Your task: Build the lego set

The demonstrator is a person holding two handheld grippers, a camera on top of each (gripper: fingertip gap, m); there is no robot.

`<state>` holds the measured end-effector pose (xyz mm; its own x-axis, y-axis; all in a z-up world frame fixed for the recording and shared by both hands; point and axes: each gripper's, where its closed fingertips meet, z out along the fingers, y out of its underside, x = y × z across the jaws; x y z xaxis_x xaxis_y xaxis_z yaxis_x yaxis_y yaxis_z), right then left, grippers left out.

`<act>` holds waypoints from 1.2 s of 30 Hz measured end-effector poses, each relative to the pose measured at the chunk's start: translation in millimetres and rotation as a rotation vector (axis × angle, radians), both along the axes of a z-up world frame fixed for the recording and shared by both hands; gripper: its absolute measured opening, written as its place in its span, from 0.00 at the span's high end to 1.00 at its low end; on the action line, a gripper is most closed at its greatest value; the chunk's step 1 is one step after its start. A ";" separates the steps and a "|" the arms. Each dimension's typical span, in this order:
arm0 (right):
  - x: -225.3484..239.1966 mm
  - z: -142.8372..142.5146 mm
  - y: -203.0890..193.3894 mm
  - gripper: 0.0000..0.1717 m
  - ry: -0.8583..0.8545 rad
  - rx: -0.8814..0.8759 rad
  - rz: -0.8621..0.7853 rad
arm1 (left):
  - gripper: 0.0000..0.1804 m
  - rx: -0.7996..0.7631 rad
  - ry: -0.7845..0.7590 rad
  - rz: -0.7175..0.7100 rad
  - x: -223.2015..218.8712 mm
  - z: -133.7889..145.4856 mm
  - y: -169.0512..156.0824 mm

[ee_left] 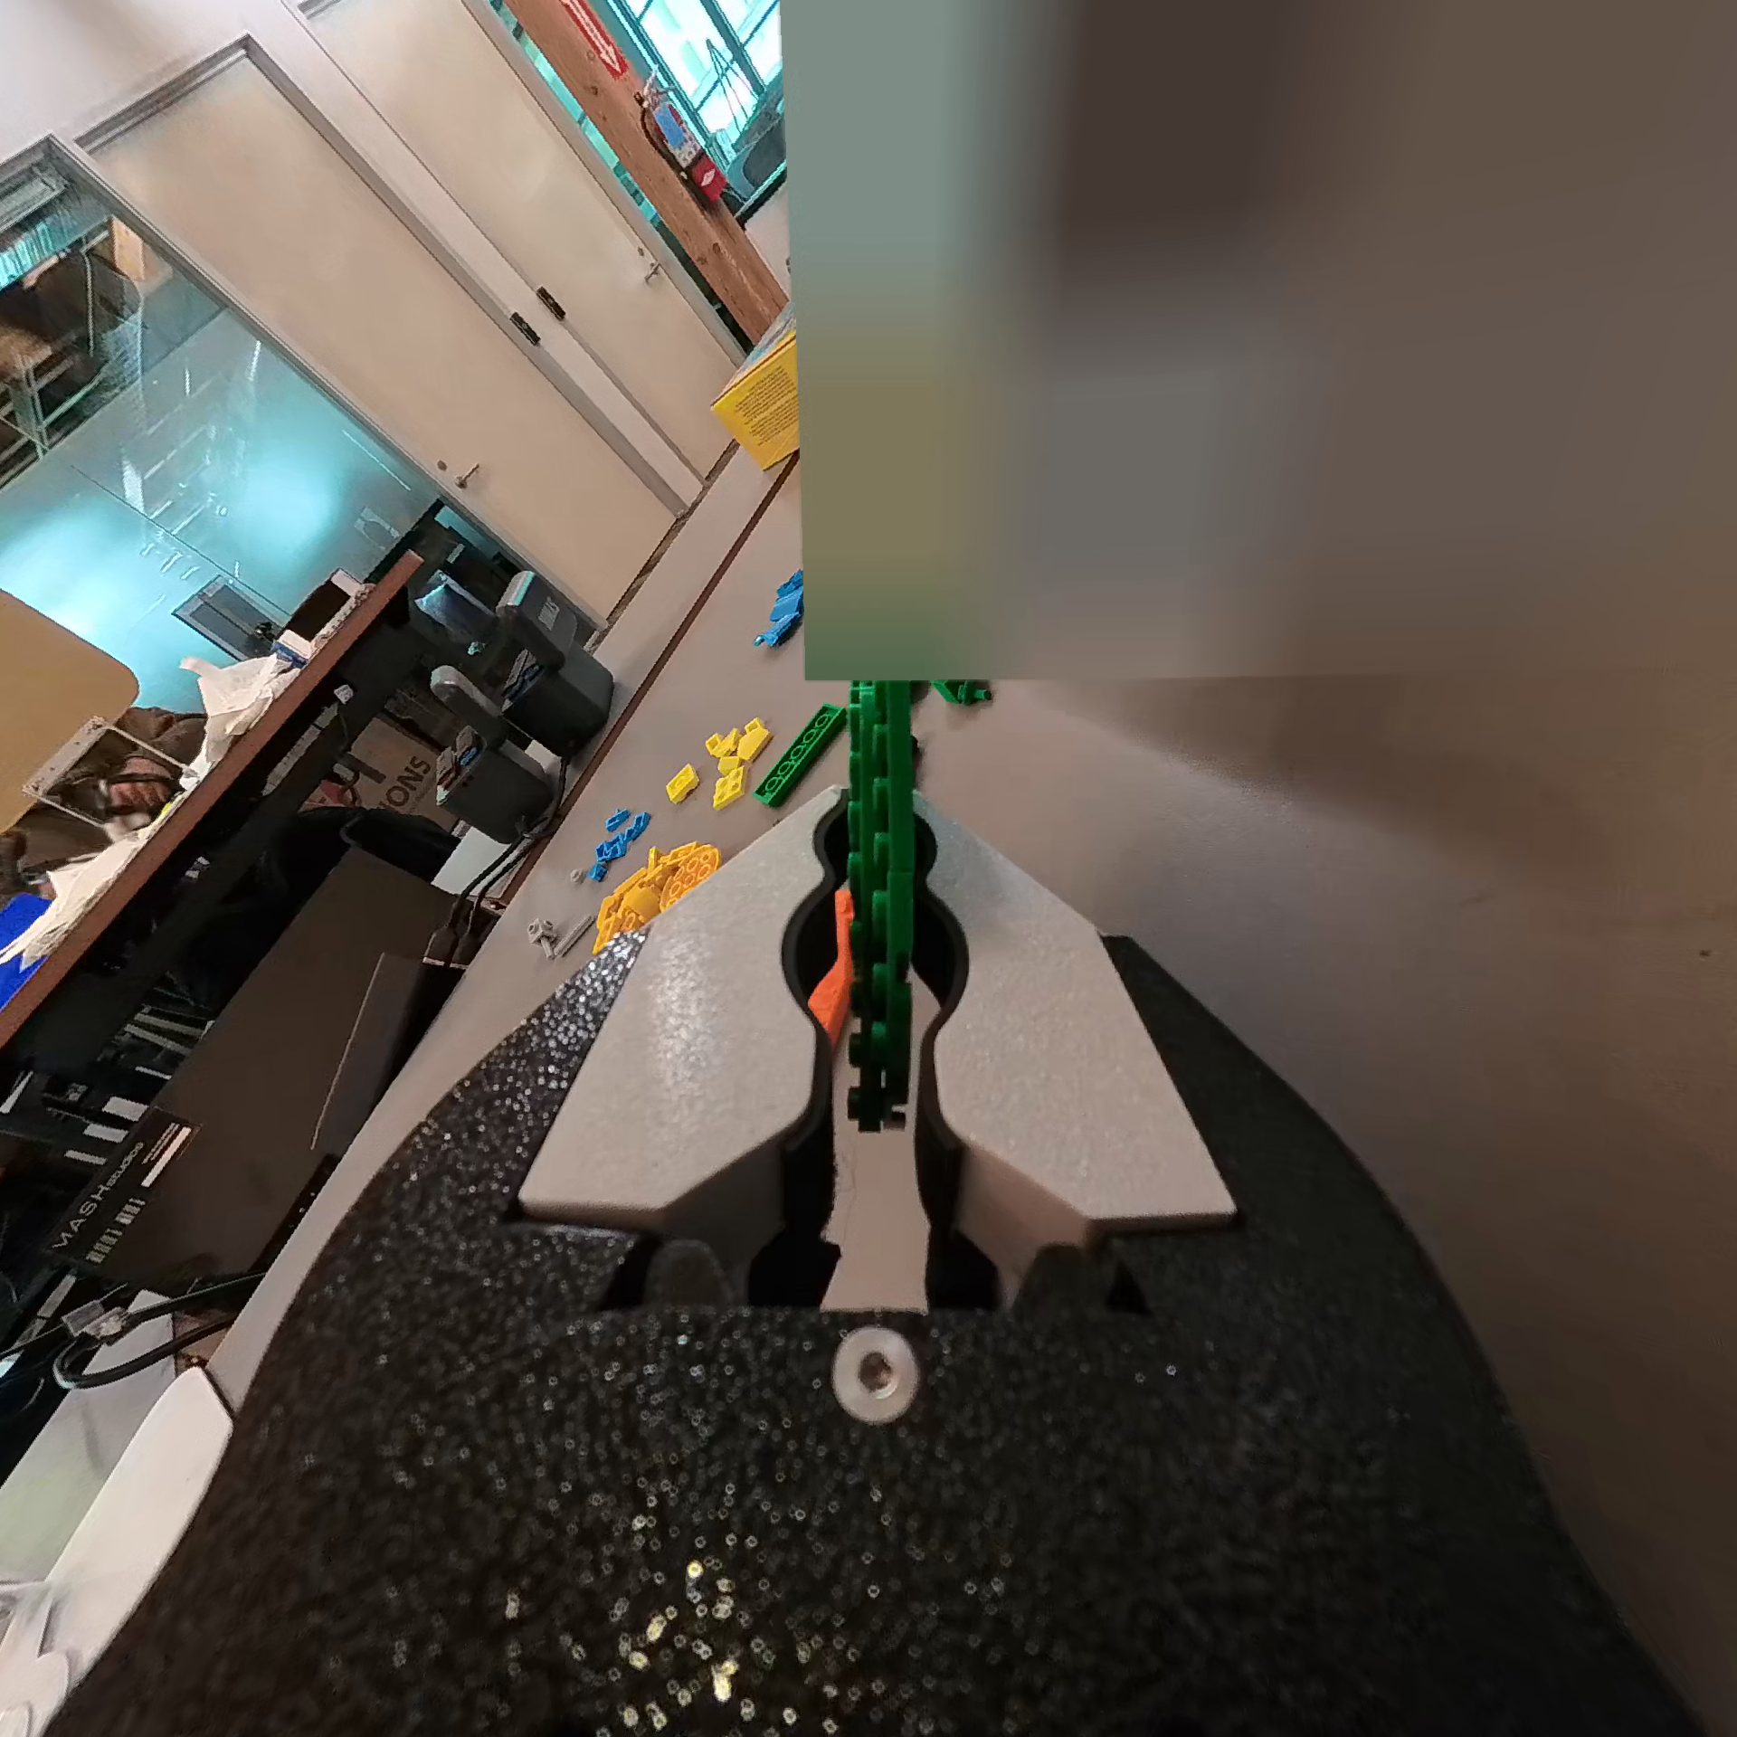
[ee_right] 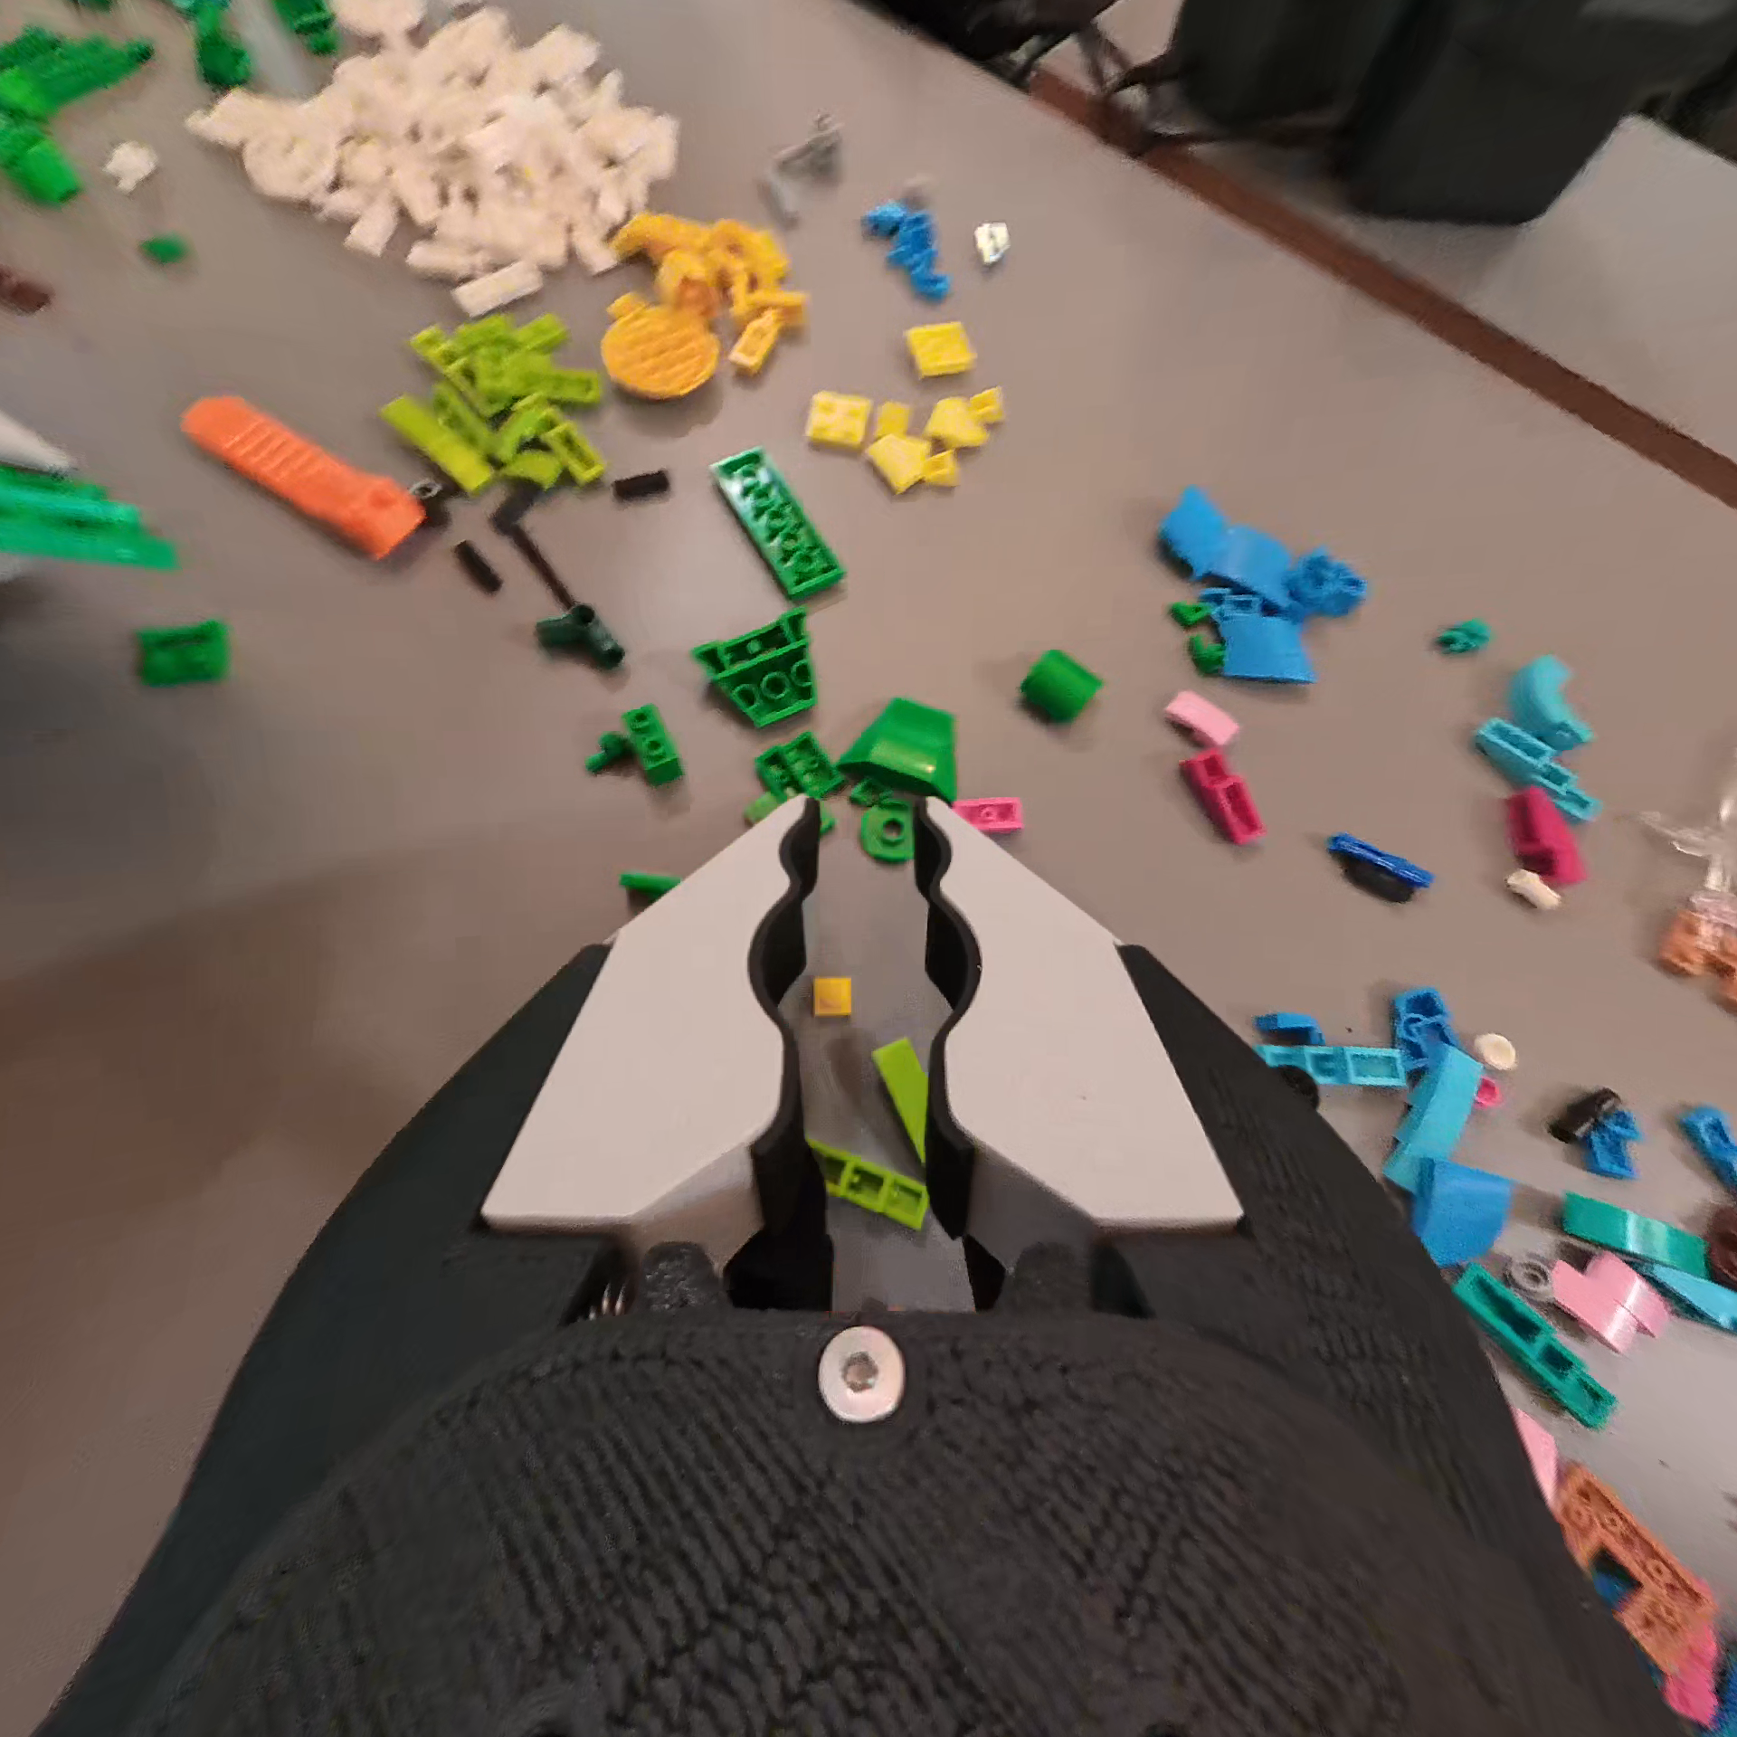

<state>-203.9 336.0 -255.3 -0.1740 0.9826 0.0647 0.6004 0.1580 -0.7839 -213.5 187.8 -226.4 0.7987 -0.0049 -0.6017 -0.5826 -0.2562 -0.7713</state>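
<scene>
Grey tabletop [ee_right: 282, 846] strewn with plastic building bricks fills both wrist views, with pale cabinets [ee_left: 423, 282] and a glass wall [ee_left: 188, 451] behind. Left gripper [ee_left: 879, 818] has its fingers nearly closed on a green stack of plates [ee_left: 879, 846], seen edge-on and running up out between the tips; both pads press its sides at the narrow waist. An orange piece [ee_left: 837, 978] shows behind the stack, inside the jaws. Beyond the stack lie a green beam [ee_left: 799, 757], yellow bits [ee_left: 728, 757], blue bits [ee_left: 616, 846] and an orange-yellow heap [ee_left: 658, 888]. Right gripper [ee_right: 867, 818] hangs over the table with its jaws partly open and gripping nothing; a round green plate [ee_right: 885, 832] lies on the table just past the tips, apart from both pads. Just beyond that plate sits a green sloped brick [ee_right: 902, 743], with a pink plate [ee_right: 989, 810] beside it. Farther off from the plate are a white pile [ee_right: 451, 141], lime pieces [ee_right: 498, 404] and an orange tool [ee_right: 301, 475].
</scene>
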 end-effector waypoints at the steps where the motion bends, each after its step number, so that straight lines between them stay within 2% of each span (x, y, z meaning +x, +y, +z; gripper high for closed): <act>1: -1.8 -0.8 1.9 0.91 0.005 -0.008 -0.015 | 0.97 0.000 0.000 0.000 0.0 0.0 0.0; 4: -3.2 -10.3 6.3 0.92 -0.028 0.020 -0.031 | 0.97 0.000 0.000 -0.001 0.3 0.0 0.0; 7: -3.0 -14.6 19.8 0.92 -0.049 0.130 -0.080 | 0.97 0.001 0.000 -0.001 0.3 0.1 0.0; 9: -6.3 -3.5 30.2 0.92 0.016 0.228 -0.121 | 0.97 0.003 -0.001 -0.002 0.4 0.5 -0.1; 12: -14.1 33.7 41.5 0.92 0.244 0.400 -0.200 | 0.97 0.004 -0.001 -0.009 1.5 0.5 -0.3; 15: -18.5 51.9 21.0 0.94 0.398 0.457 -0.174 | 0.97 0.008 0.001 -0.041 7.6 1.0 -0.3; 20: -19.3 47.2 -4.3 0.98 0.378 0.502 -0.157 | 0.97 0.004 0.013 -0.034 9.2 0.6 -1.1; 26: -14.2 52.9 5.1 1.00 0.385 0.476 -0.206 | 0.97 -0.003 0.029 -0.058 14.2 -0.8 -1.0; 32: -12.7 44.4 17.4 0.98 0.350 0.347 -0.227 | 0.97 -0.004 0.018 -0.058 13.7 -1.2 -0.2; 34: -14.1 33.5 23.9 0.95 0.281 0.288 -0.220 | 0.97 -0.004 0.016 -0.056 13.2 -1.1 0.6; 36: -19.1 9.6 28.7 0.88 0.140 0.123 -0.225 | 0.97 -0.001 0.023 -0.049 11.8 -0.5 0.8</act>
<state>-223.0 364.7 -245.6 0.0666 0.9789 0.1934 0.5186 0.1317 -0.8448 -201.7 188.6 -226.9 0.7834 -0.0442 -0.6199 -0.6121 -0.2274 -0.7573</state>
